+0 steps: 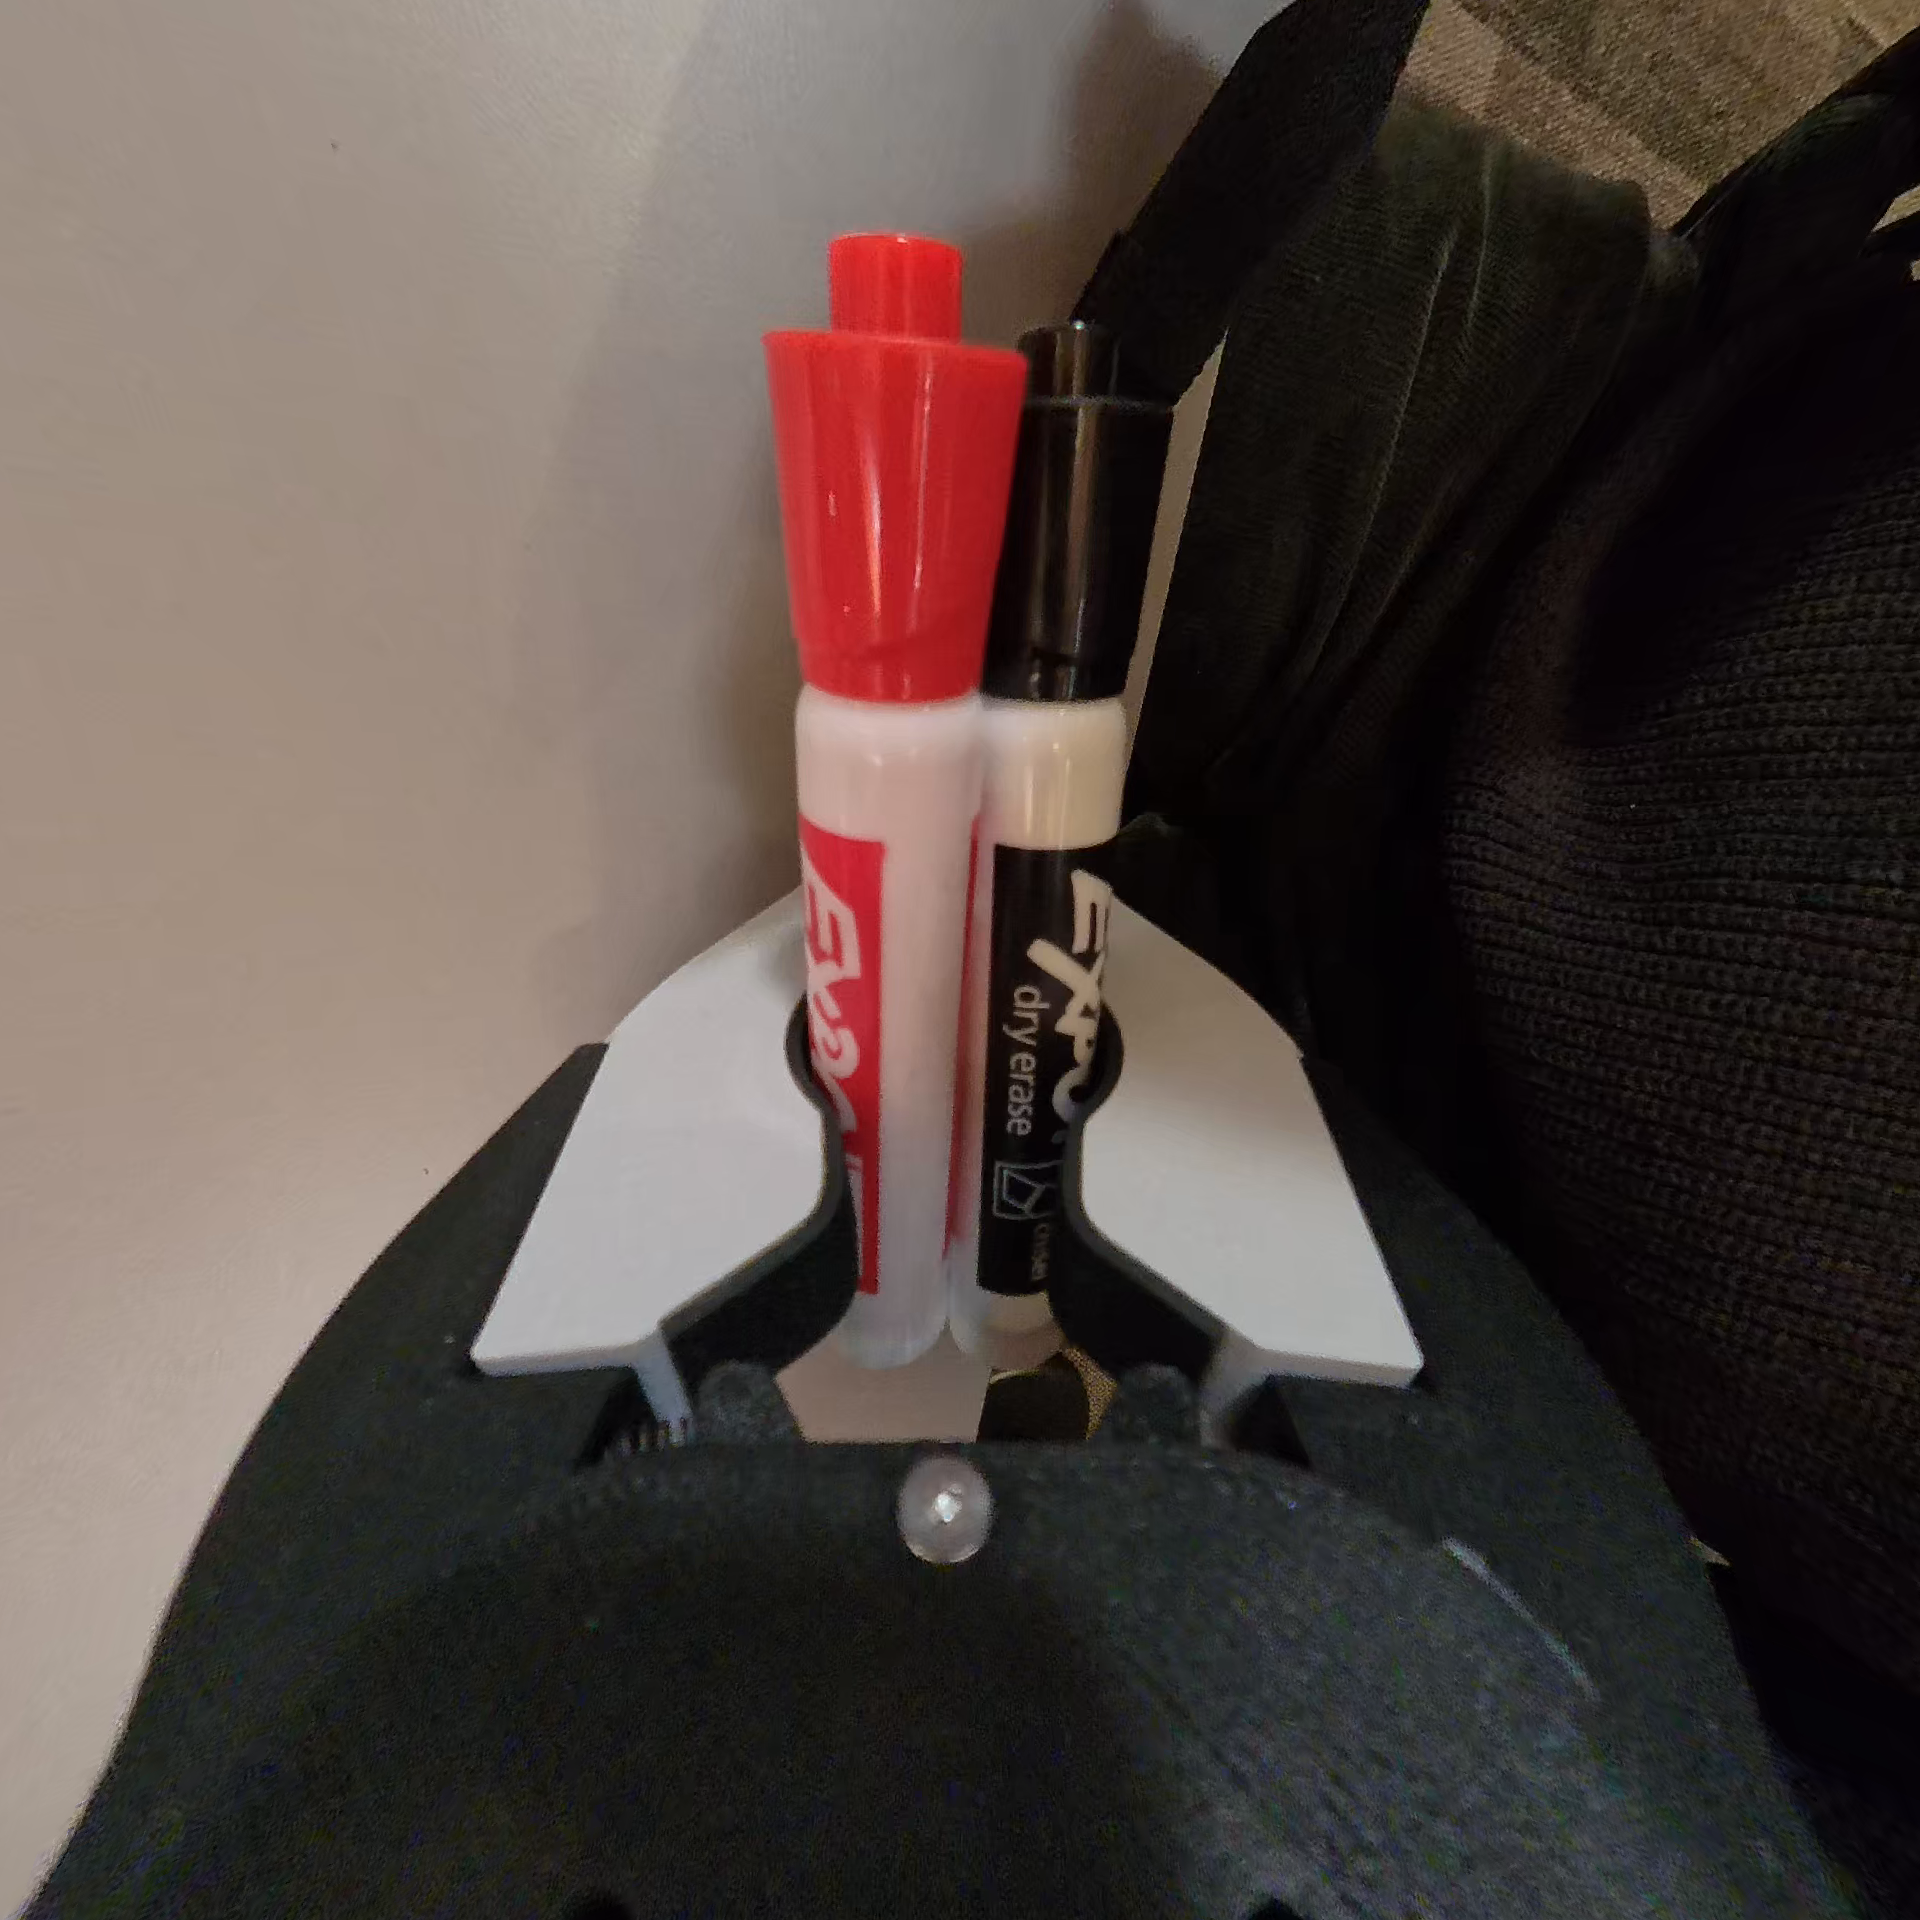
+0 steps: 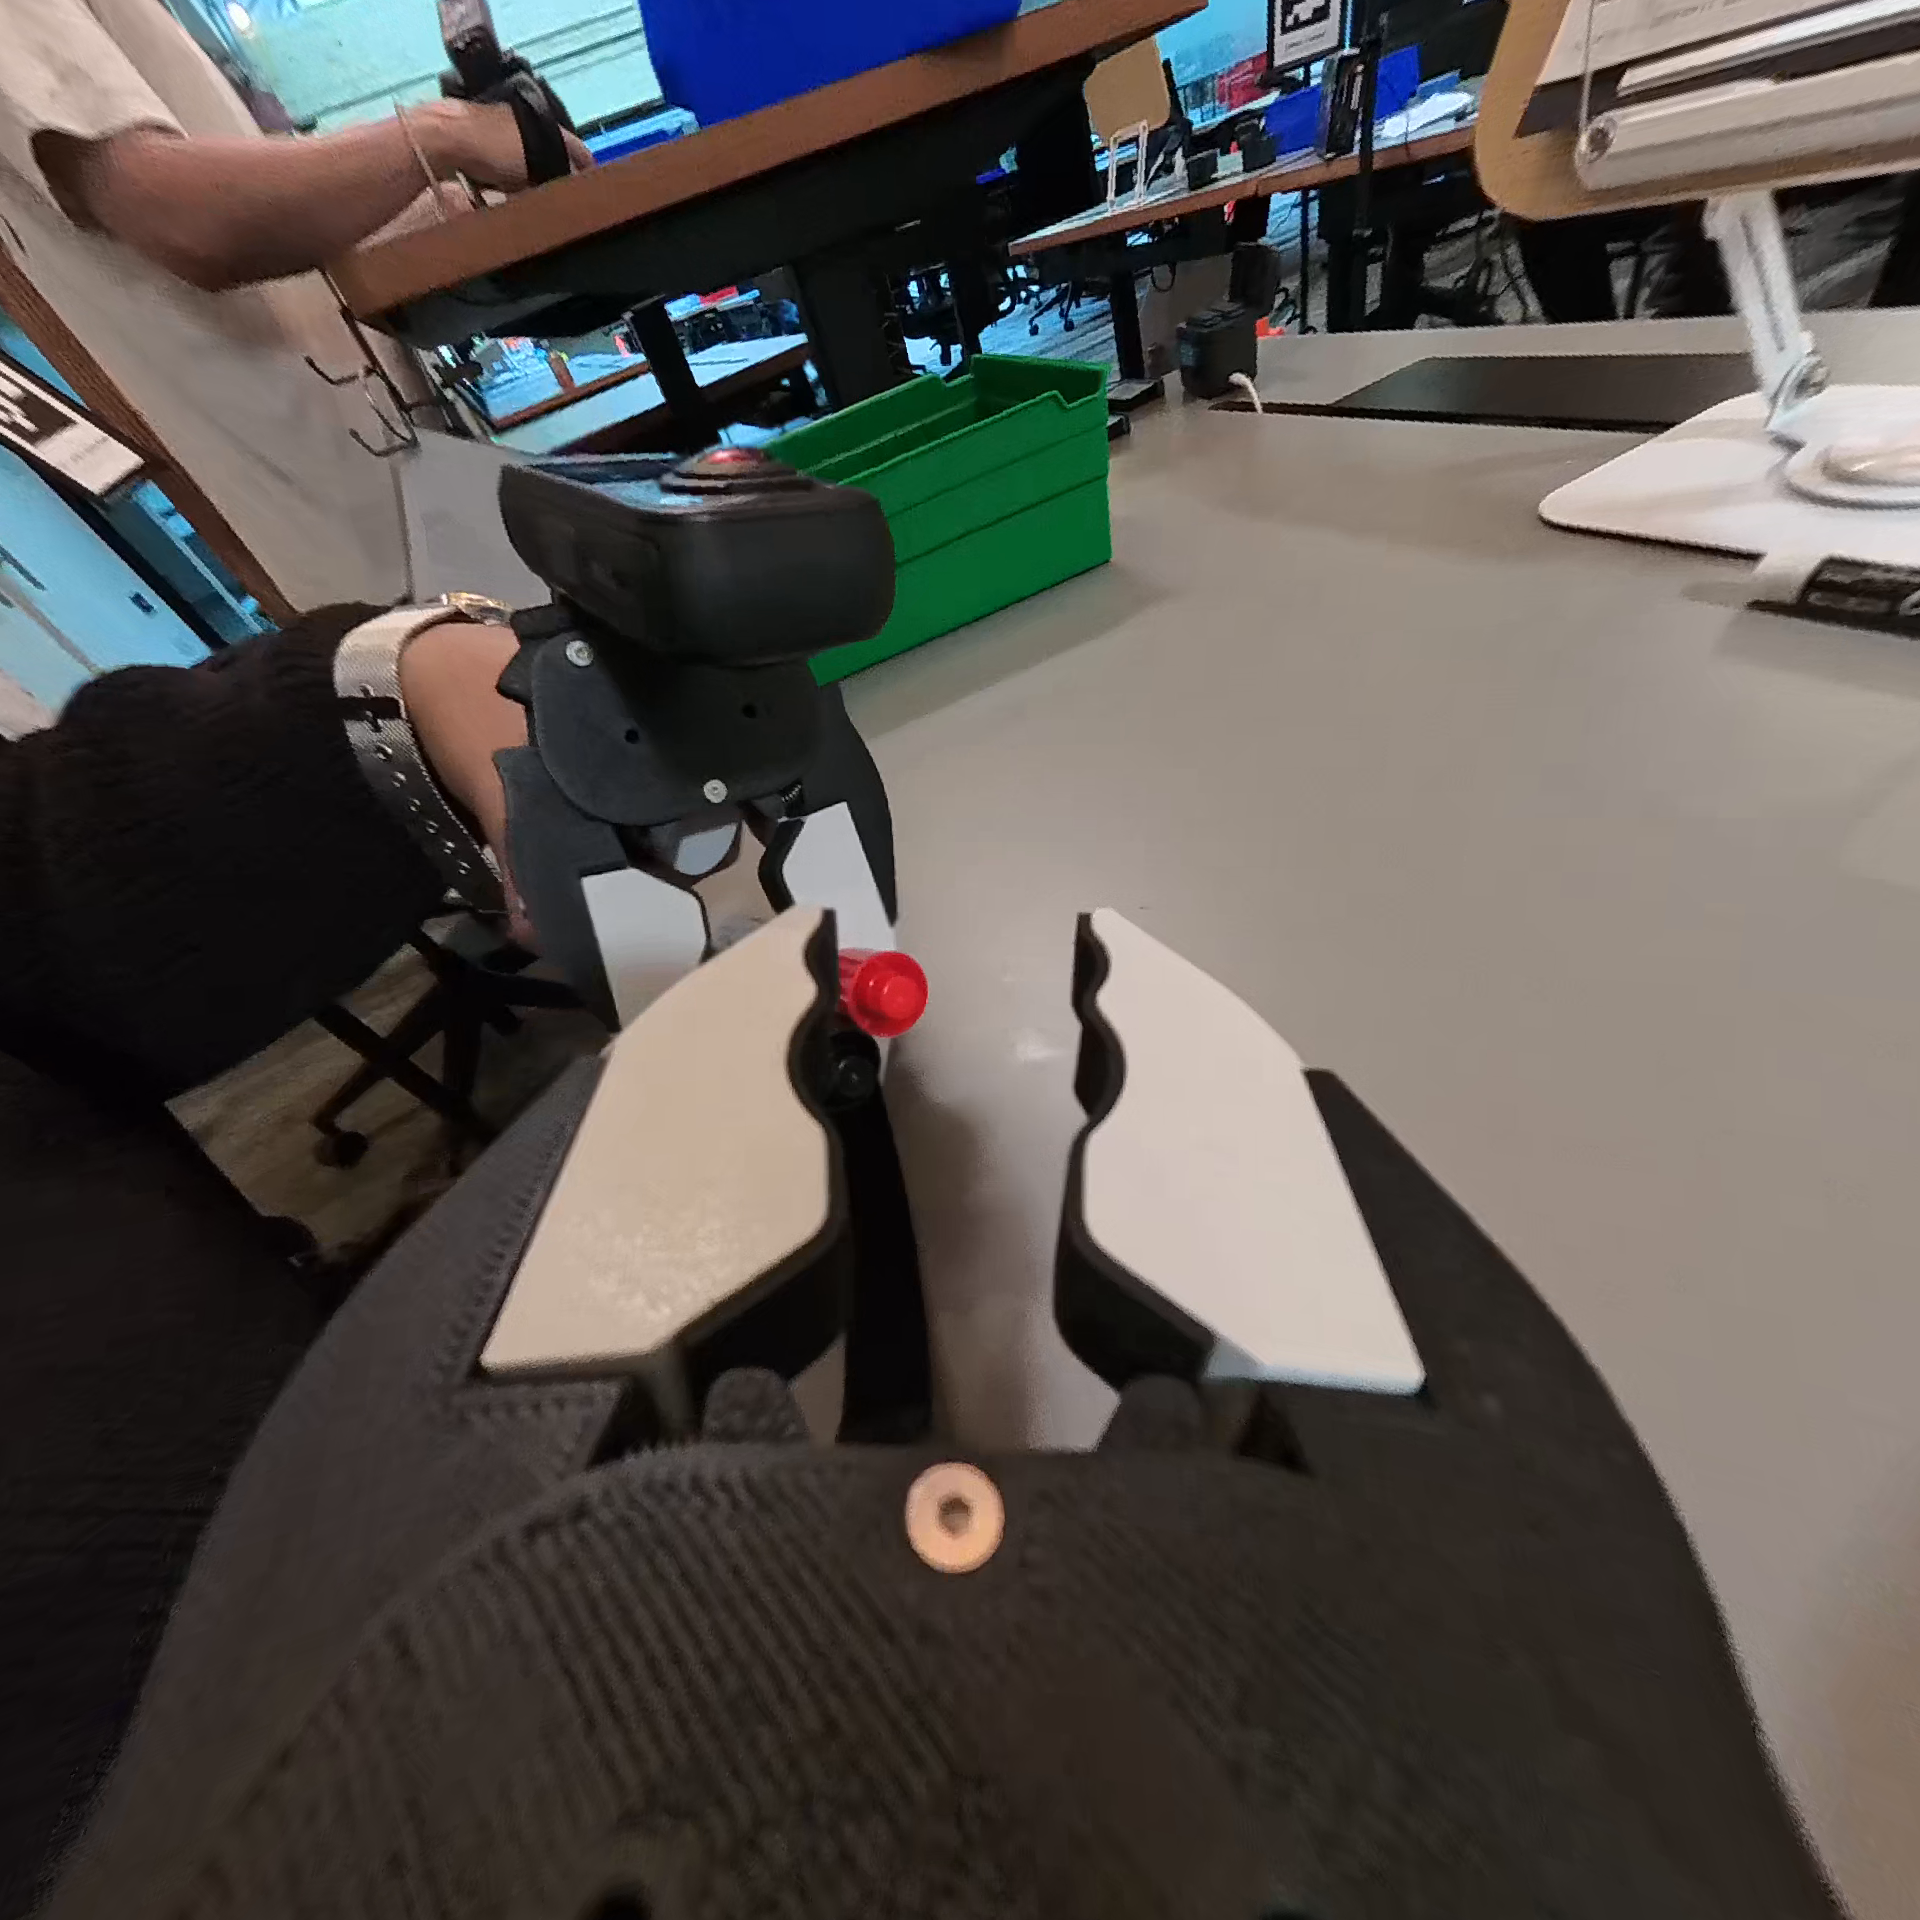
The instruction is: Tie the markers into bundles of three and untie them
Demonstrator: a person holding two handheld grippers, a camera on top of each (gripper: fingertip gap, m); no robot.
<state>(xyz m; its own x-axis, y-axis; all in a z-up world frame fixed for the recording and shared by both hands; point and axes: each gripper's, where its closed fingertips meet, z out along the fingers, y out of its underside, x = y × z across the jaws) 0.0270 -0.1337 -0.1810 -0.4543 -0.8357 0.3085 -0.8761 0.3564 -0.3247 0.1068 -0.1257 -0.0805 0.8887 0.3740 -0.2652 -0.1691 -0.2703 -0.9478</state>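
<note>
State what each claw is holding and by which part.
Left claw clamps three markers around their lower barrels, caps pointing out. Right claw is open, holding nothing.

Left wrist view: close along the left claw (image 1: 951, 1049), facing the markers (image 1: 935, 810), tabletop (image 1: 312, 623) behind. Right wrist view: along the right claw (image 2: 956, 1049), across the tabletop (image 2: 1351, 831), facing the left claw (image 2: 727, 914). Shared: markers (image 2: 881, 992), left claw.

Office-like lab: rows of desks (image 2: 727, 166), green bins (image 2: 977, 520), monitor stand (image 2: 1766, 436).
</note>
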